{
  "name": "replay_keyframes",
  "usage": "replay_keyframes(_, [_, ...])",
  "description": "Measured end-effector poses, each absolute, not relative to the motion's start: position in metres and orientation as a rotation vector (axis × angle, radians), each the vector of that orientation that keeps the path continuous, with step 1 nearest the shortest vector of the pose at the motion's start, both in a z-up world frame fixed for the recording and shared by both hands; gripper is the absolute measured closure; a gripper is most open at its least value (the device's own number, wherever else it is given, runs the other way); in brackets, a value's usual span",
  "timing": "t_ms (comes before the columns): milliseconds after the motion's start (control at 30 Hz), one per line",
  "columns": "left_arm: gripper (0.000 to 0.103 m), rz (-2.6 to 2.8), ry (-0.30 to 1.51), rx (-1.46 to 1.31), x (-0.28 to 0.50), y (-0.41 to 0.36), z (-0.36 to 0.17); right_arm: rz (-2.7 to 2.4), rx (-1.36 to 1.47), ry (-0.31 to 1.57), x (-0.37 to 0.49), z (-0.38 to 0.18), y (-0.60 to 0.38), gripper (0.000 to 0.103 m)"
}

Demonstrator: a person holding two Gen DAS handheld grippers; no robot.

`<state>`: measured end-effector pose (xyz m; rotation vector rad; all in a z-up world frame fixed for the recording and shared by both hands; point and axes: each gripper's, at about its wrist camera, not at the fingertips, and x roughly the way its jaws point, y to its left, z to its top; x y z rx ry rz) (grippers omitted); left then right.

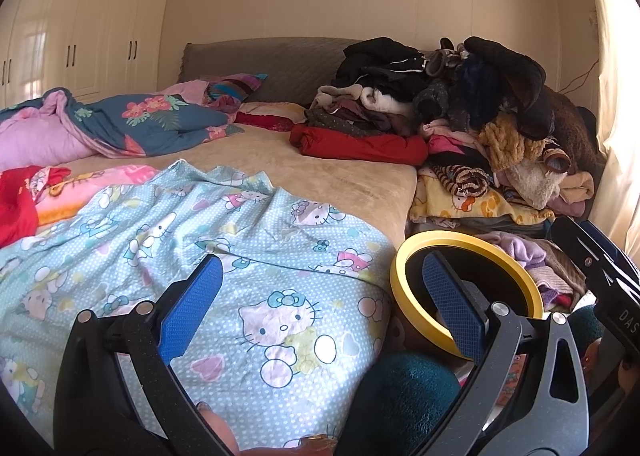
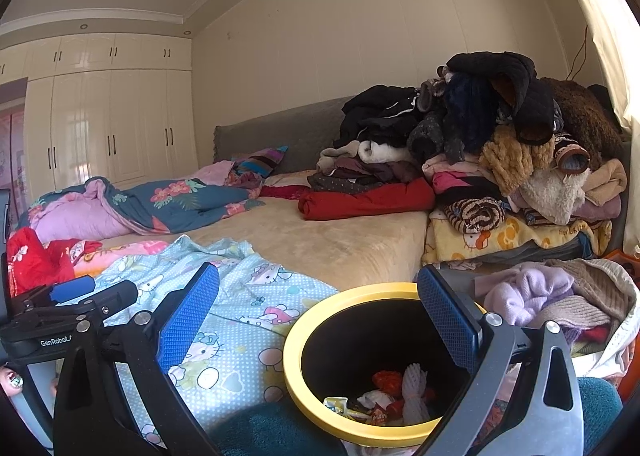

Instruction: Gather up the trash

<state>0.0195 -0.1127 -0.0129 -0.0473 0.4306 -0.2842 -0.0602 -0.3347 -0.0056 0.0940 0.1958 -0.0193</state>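
A black bin with a yellow rim (image 2: 304,396) stands at the foot of the bed, right against the edge of the tan mattress (image 2: 340,240). Everything is easiest to place from that bin. Down in its bottom lies the collected trash (image 2: 384,400): a red crumpled wrapper, a white foam net sleeve, a yellowish packet and some other scraps I cannot make out. The heap covers only the floor of the bin; the black walls above it are bare.

The right gripper (image 2: 318,316) hangs over the bin with its blue-padded fingers spread wide, one pad above the bin's near-right rim, the other out over the Hello Kitty sheet (image 2: 240,340) to the left of the bin. Nothing sits between the pads.

The left gripper (image 1: 322,308) is further left of the bin, also spread wide and holding nothing. Its right pad crosses in front of the bin's yellow rim (image 1: 404,296), its left pad is over the same light-blue sheet (image 1: 256,256).

To the right of the bin a pale bag or basket (image 2: 624,320) holds knitwear, with a lilac sweater (image 2: 524,288) on top. Behind the bin, on the far right corner of the bed, rises a big pile of clothes (image 2: 480,144). Far left of the bin a floral quilt (image 2: 188,200) lies bunched up, in front of the cream wardrobe (image 2: 120,124).
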Motion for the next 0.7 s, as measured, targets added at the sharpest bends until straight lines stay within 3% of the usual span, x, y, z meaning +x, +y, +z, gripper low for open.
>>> replay_keyframes(700, [0.011, -0.284, 0.434, -0.047, 0.0202, -0.1123, -0.0126, -0.029, 0.095, 0.198, -0.0604, -0.0060, -0.3381, 0.006])
